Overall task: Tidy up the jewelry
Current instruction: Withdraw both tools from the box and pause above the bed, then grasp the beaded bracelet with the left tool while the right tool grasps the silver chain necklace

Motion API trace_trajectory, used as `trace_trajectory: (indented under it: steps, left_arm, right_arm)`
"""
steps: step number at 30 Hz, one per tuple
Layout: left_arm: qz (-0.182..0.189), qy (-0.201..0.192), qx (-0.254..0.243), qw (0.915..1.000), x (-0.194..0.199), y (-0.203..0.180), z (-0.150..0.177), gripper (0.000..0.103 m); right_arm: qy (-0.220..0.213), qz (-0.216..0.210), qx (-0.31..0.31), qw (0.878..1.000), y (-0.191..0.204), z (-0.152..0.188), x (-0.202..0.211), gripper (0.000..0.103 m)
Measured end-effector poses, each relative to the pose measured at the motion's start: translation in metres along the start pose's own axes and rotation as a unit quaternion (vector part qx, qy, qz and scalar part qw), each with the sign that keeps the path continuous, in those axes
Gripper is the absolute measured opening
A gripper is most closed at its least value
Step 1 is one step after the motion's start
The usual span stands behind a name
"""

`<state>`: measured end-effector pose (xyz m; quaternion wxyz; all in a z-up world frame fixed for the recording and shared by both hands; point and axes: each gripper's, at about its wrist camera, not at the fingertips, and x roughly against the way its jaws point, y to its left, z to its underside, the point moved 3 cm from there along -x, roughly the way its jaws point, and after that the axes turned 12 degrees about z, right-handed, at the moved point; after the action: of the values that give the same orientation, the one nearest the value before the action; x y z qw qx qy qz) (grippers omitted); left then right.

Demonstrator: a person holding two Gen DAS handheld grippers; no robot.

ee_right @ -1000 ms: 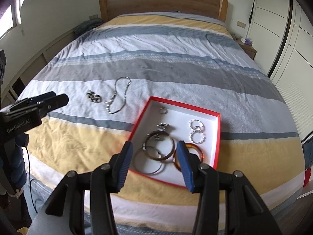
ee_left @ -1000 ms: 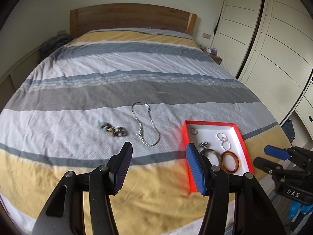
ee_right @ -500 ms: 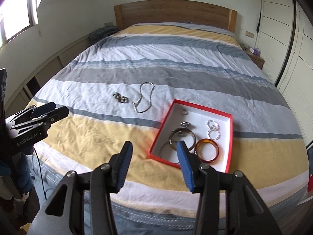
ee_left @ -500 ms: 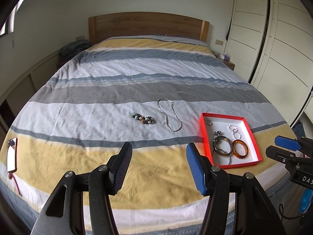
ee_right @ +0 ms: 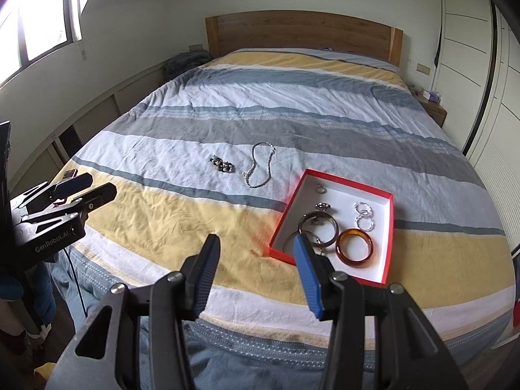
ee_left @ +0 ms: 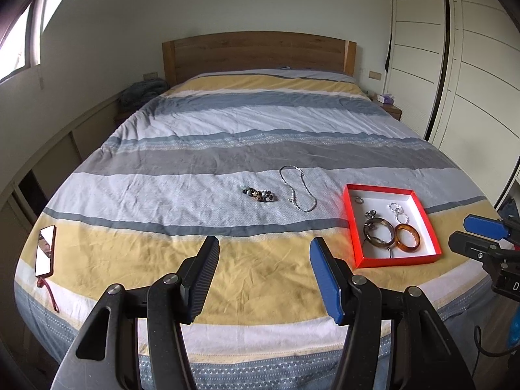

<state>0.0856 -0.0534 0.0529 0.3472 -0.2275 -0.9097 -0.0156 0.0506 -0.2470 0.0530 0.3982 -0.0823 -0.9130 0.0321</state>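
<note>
Jaws wide apart and empty on both the left gripper (ee_left: 263, 253) and right gripper (ee_right: 255, 250), held above the bed (ee_left: 260, 149).

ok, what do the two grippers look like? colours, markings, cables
Both are black angular plastic frames with silver screws. Each left gripper and right gripper carries one ribbed black pad and one blue pad. The left body reads "GenRobot.AI"; a thin dark cable hangs beneath it.

red tray (ee_right: 388, 237) of bangles, silver chain (ee_right: 260, 165) perhaps
</note>
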Motion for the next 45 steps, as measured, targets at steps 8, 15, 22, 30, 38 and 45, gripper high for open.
trace_trajectory:
  steps: [8,15,22,30,38,45]
  left_arm:
    - [-0.018,-0.003,-0.006,0.9998,0.011,0.003,0.01,0.06]
    - [-0.027,-0.003,-0.002,0.9996,0.012,0.013,0.011,0.06]
    - [-0.029,0.002,0.001,0.9996,0.003,0.018,0.008,0.06]
    - [-0.028,0.019,0.0,0.9994,-0.021,0.022,0.003,0.061]
    - [-0.025,0.04,-0.002,0.9989,-0.053,0.028,-0.004,0.062]
    - [-0.013,0.058,0.018,0.998,-0.094,0.049,-0.011,0.065]
  right_arm:
    - [0.001,-0.003,-0.002,1.0,-0.001,0.002,0.001,0.045]
    - [0.003,-0.007,0.001,1.0,0.001,0.003,-0.003,0.045]
    - [0.013,-0.015,0.003,1.0,0.008,-0.005,-0.02,0.045]
    - [0.027,-0.025,0.002,0.999,0.009,-0.012,-0.045,0.046]
    - [0.041,-0.038,-0.001,0.998,0.007,-0.022,-0.077,0.048]
    - [0.055,-0.044,0.008,0.997,0.012,-0.041,-0.117,0.049]
